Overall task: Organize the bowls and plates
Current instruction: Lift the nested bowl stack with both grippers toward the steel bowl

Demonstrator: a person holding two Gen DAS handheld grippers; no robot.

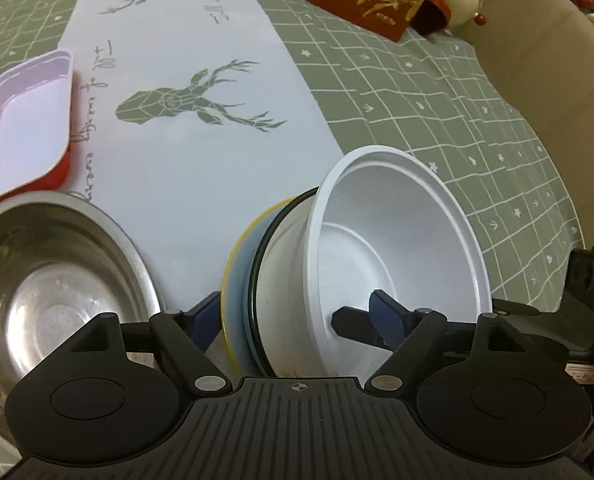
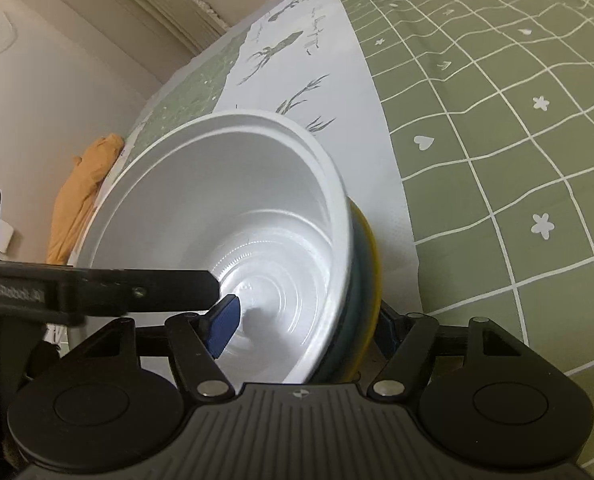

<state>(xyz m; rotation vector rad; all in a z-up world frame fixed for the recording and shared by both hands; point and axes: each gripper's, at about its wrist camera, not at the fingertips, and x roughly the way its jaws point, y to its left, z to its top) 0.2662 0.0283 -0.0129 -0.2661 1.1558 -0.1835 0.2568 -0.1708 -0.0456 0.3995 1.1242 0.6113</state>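
Between both tools' [image 1: 297, 320] [image 2: 301, 328] spread fingers sits the tilted white bowl [image 1: 397, 240], ungripped

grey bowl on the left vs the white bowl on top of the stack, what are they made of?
Grey bowl: looks like stainless steel, brushed, with dull reflections and scuffs. White bowl: probably thin plastic, matte, with moulded concentric rings in the base; ceramic can't be ruled out.

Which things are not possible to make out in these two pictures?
Right wrist view: the right gripper's far finger mostly behind the bowl stack; grip unclear.
Left wrist view: the left gripper's left pad is partly behind the yellow bowl; contact unclear.
Left wrist view: the steel bowl is cut by the frame edge.
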